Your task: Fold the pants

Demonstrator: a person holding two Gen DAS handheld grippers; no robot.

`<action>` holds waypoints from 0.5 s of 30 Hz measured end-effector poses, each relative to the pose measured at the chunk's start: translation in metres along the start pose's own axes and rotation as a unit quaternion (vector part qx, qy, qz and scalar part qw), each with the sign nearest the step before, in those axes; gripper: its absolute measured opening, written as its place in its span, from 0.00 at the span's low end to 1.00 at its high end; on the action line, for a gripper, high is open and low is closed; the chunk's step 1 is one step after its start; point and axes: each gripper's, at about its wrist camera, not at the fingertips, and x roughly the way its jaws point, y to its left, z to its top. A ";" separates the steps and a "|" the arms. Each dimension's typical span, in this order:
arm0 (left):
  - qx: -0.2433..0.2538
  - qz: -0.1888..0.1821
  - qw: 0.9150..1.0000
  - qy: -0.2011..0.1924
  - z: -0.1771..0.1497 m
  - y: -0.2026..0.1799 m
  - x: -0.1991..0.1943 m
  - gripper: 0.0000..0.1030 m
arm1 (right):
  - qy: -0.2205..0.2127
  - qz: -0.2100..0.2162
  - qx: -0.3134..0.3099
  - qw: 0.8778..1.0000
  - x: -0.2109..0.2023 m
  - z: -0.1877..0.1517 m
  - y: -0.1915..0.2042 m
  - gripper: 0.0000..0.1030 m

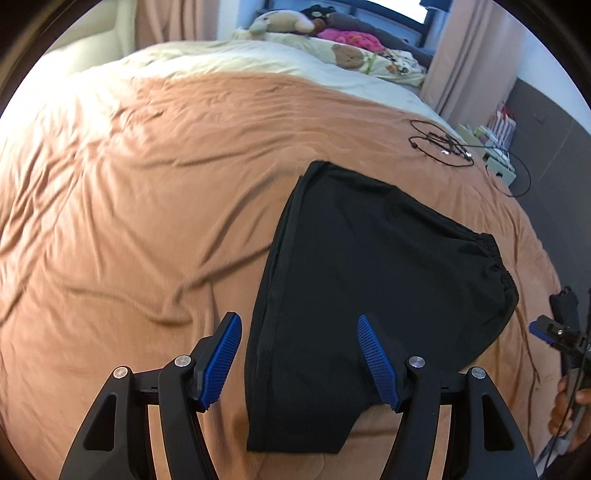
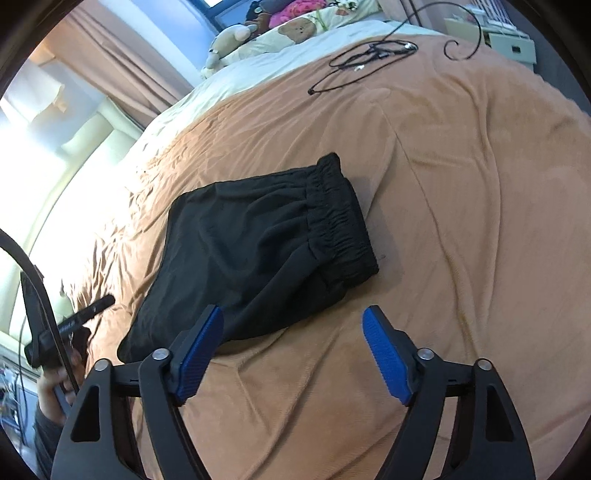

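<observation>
We are looking down over the bed [image 1: 129, 206], its orange-brown blanket wrinkled all over, and the black pants [image 1: 369, 266] are lying on it folded into a compact bundle. In the left wrist view the left tool [image 1: 299, 363] is hanging over the near end of the pants with its blue pads [image 1: 221, 363] standing well apart, one over bare blanket at about 7 o'clock of the bundle and the other over the black cloth; nothing is gripped between them, and whether the pads are touching the fabric we cannot tell. The elastic waistband [image 1: 498, 266] is sitting at about 3 o'clock of the bundle in this view, and out at the frame's 3 o'clock edge we are catching part of the right tool in a hand [image 1: 569, 402]. Switching to the right wrist view, the right tool [image 2: 293, 356] is also standing wide open and holding nothing, one pad over the near edge of the pants [image 2: 251, 258], the other over open blanket. Here the gathered waistband [image 2: 340, 214] is facing 2 o'clock. A black cable [image 2: 369, 55] is lying tangled on the blanket well apart from the pants, up at 12 o'clock, and stuffed toys and pillows [image 2: 280, 29] are piled at the head of the bed beyond it.
</observation>
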 end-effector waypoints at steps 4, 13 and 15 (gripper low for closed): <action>-0.014 -0.007 1.000 0.009 -0.014 0.012 0.000 0.66 | 0.006 0.016 0.012 1.000 0.015 -0.005 -0.002 0.76; -0.067 -0.054 0.995 0.044 -0.034 0.046 0.006 0.65 | 0.010 0.057 0.047 0.997 0.048 -0.013 -0.011 0.76; -0.077 -0.065 0.994 0.053 -0.037 0.050 0.009 0.61 | 0.012 0.064 0.052 0.997 0.054 -0.013 -0.012 0.76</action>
